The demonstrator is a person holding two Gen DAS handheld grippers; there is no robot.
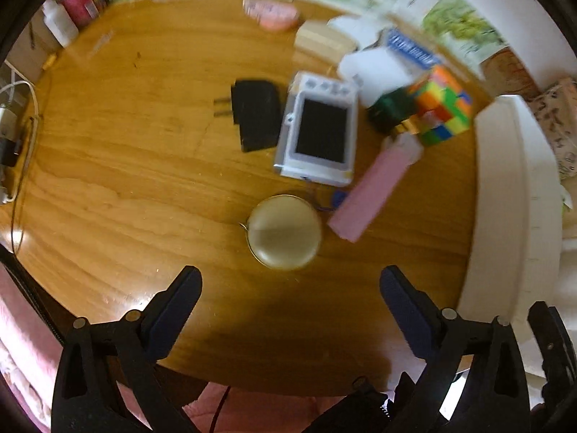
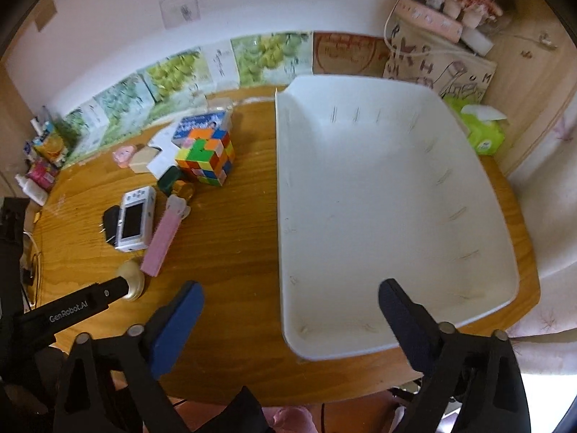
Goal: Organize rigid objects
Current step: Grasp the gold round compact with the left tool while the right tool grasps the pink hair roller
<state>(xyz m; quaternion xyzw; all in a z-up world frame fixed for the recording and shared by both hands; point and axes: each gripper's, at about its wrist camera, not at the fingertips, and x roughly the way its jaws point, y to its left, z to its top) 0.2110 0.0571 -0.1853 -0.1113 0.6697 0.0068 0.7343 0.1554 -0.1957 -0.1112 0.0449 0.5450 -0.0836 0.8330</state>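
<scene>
- A white bin (image 2: 396, 195) sat on the right side of the wooden tabletop (image 2: 230, 252), nothing showing inside it. Judging by the setup, it was the likely destination; a careless push on its thin rim could have slid it toward the near right edge.
- A multicoloured puzzle cube (image 2: 205, 158) stood toward the far edge, touching a dark green object (image 2: 168, 179). Grabbed off-centre, its layers might have twisted.
- A silver camera (image 1: 317, 133) lay screen up at mid-table, tight against a black plug adapter (image 1: 256, 119); a wide grasp could have caught both.
- A pink bar (image 1: 371, 187) lay diagonally just beside the camera, its blue cord (image 1: 337, 200) trailing near the bar's lower end. The cord could have snagged.
- A round cream compact (image 1: 285, 232) lay nearest the front edge. Smooth and domed, it would probably slip from the pads.
- The left gripper (image 1: 290, 290) hovered above it, jaws wide and holding nothing; the blurred view suggested motion.
- The right gripper (image 2: 290, 303) hung over the bin's near left corner, jaws wide, nothing held.
</scene>
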